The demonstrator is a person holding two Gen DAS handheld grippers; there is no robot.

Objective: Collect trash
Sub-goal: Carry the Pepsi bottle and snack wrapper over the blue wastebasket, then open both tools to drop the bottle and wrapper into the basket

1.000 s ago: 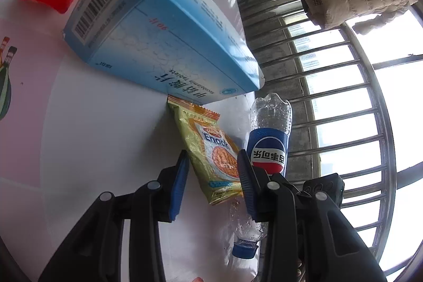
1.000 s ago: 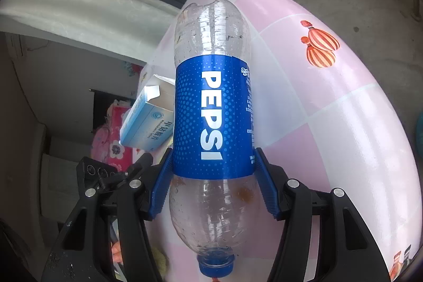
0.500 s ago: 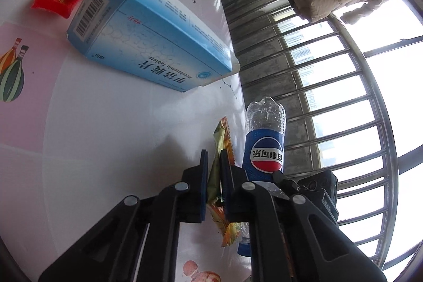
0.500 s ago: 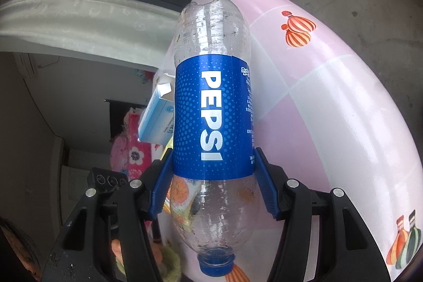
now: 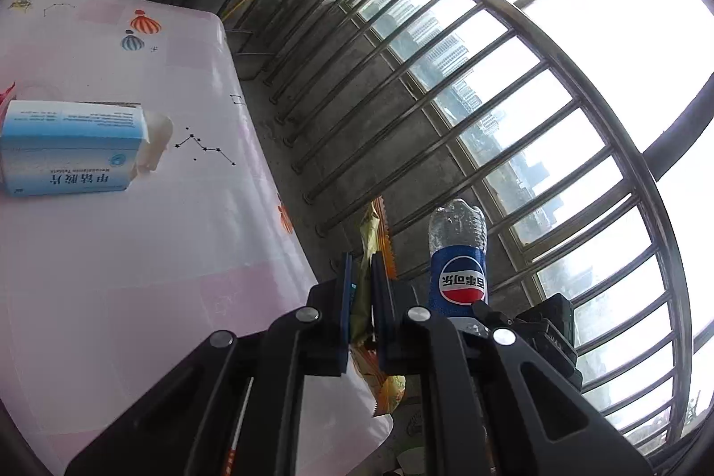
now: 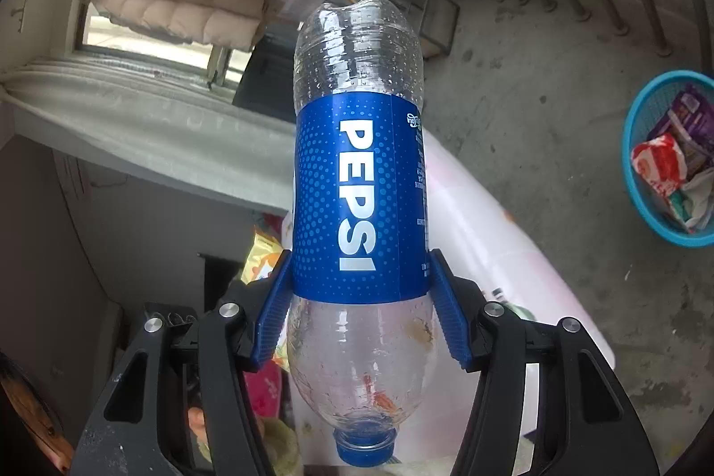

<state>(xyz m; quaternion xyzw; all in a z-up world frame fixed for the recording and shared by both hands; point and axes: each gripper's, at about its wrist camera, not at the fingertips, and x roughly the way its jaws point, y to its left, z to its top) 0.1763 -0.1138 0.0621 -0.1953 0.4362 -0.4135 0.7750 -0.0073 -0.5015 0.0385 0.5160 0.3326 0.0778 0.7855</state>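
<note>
Grippers hang past the pink table's edge [image 5: 285, 208]: left gripper [image 5: 361, 275] pinches a yellow-orange snack wrapper [image 5: 372, 235], right gripper [image 6: 359, 288] clamps a clear blue-labelled Pepsi bottle [image 6: 359, 186] over bare concrete floor [image 6: 535, 119].

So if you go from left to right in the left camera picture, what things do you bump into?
Blue box → snack wrapper pinched in the left gripper → Pepsi bottle held by the right gripper.
</note>
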